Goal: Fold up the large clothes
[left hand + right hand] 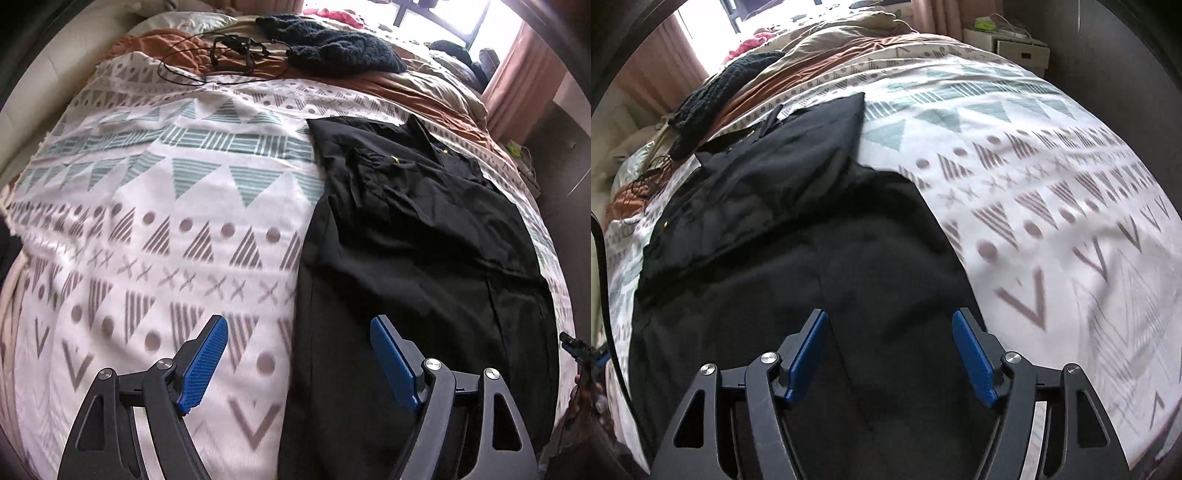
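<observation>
A large black garment [417, 266] lies spread lengthwise on the patterned bedspread [155, 206], with a collar and small gold details at its far end. My left gripper [299, 328] is open and empty above the garment's left edge near its close end. The garment also fills the middle of the right wrist view [798, 236]. My right gripper [890, 321] is open and empty above the garment's near part, by its right edge. The bedspread [1034, 177] shows to the right there.
A dark knitted item [332, 40] and a black cable [207, 59] lie on the orange and beige bedding at the head of the bed. The knitted item also shows in the right wrist view [716, 96]. A white nightstand [1015, 48] stands beside the bed.
</observation>
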Demonstrator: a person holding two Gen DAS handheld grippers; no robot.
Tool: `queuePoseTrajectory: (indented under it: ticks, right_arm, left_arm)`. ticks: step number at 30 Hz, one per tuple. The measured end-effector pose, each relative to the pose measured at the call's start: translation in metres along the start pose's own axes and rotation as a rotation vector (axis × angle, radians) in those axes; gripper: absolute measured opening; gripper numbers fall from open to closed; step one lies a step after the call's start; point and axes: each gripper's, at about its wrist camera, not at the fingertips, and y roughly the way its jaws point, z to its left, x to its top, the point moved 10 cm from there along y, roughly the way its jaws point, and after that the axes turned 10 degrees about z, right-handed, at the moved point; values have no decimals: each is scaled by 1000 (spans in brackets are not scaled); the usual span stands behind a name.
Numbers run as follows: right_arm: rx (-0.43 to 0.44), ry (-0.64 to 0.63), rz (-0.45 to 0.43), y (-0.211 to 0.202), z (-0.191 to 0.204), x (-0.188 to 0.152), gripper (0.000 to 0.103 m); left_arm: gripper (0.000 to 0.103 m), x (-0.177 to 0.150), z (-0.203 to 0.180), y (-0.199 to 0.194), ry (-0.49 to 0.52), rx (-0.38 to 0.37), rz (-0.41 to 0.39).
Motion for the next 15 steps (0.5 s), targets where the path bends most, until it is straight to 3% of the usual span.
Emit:
queuePoseTrajectory:
  ticks: [3, 8, 15]
  right_arm:
    - [2, -6, 1, -6, -8, -19, 69]
    - [20, -17, -3, -16, -19, -50, 69]
    - [46, -36, 0, -27, -28, -94, 66]
  left_arm:
    - [78, -21, 2, -3, 6, -7, 9]
    - [50, -59, 6, -4, 13, -22, 43]
    - [36, -107, 12, -4, 5, -55, 76]
